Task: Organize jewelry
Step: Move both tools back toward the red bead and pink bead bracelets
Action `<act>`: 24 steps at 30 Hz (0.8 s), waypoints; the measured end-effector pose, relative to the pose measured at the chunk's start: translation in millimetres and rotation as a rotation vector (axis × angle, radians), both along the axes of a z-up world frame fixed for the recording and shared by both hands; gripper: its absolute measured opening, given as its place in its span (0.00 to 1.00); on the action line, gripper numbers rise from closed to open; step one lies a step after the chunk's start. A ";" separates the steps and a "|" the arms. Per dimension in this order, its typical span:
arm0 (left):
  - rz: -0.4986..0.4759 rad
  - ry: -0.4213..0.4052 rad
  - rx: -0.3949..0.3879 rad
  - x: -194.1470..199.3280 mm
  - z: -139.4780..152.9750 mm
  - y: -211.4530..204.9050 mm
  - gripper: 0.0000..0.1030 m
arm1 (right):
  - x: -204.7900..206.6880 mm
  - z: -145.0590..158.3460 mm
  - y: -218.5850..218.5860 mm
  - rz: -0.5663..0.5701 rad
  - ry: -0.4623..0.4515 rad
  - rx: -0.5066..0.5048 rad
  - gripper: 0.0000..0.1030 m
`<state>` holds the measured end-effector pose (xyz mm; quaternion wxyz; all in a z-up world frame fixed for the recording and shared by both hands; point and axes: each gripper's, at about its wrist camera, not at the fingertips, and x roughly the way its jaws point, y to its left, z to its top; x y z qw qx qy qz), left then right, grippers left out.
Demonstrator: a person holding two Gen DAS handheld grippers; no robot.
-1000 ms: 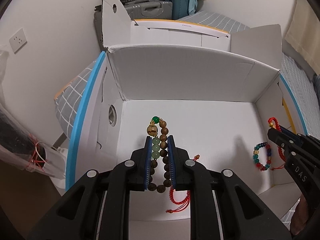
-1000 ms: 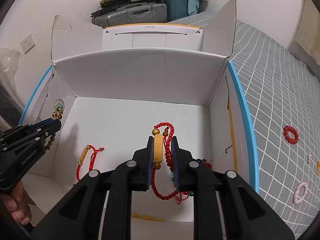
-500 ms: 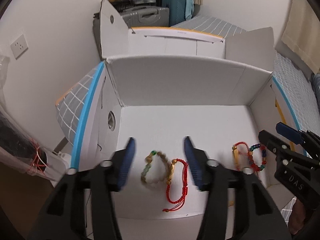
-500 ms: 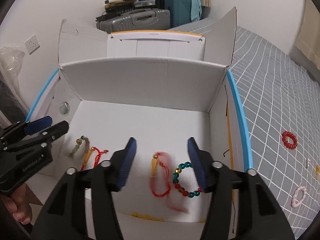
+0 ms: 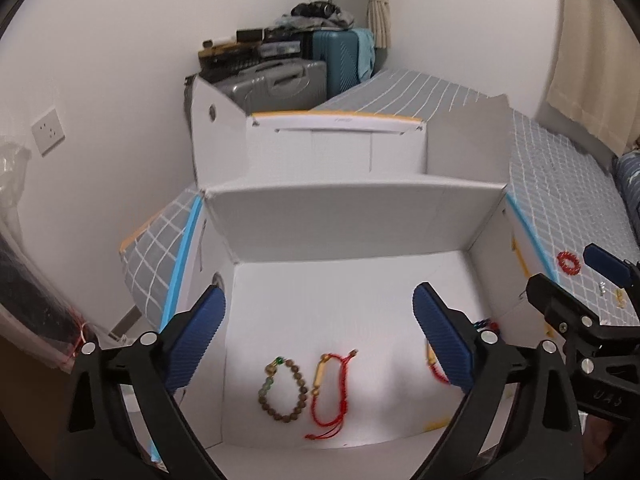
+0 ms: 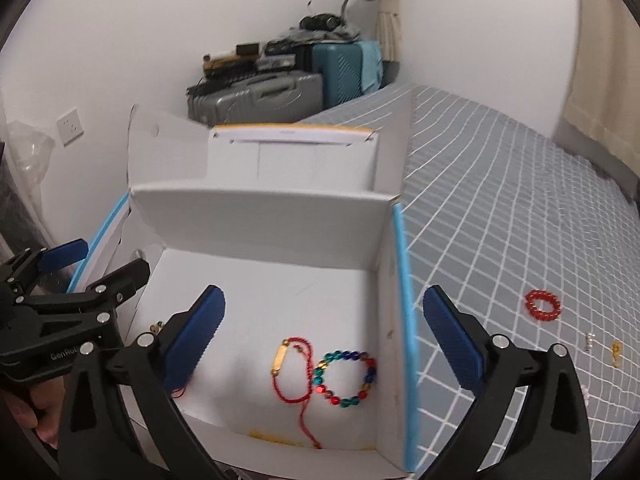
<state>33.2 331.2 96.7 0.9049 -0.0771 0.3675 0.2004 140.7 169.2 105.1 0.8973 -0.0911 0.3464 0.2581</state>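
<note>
Now four bracelets lie flat and apart on the floor of the white box (image 6: 260, 220), likely so none tangles: wooden bead bracelet (image 5: 285, 390) and red cord bracelet (image 5: 330, 390) at six o'clock of the left view, red cord with gold bar (image 6: 291, 372) and multicoloured bead bracelet (image 6: 346, 378) likewise in the right. Left gripper (image 5: 320, 344) and right gripper (image 6: 324, 344) are opening wide, holding nothing. A red bead ring (image 6: 543, 305) waits on the bedspread (image 6: 500, 200) at three o'clock.

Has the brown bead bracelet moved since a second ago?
Yes. It was clamped in the left gripper above the box floor; now the brown bead bracelet lies flat on the box floor, beside the red cord bracelet.
</note>
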 end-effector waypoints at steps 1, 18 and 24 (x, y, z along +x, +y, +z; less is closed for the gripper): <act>-0.007 -0.008 0.001 1.8 2.2 -3.5 0.93 | 1.3 2.7 -5.1 -0.010 -0.002 0.005 0.93; -0.173 -0.071 -0.023 60.0 22.3 -91.3 0.94 | 20.8 24.7 -119.4 -0.223 -0.049 0.037 0.93; -0.273 -0.072 -0.025 96.9 23.4 -151.8 0.94 | 23.7 23.6 -175.7 -0.332 -0.059 0.024 0.93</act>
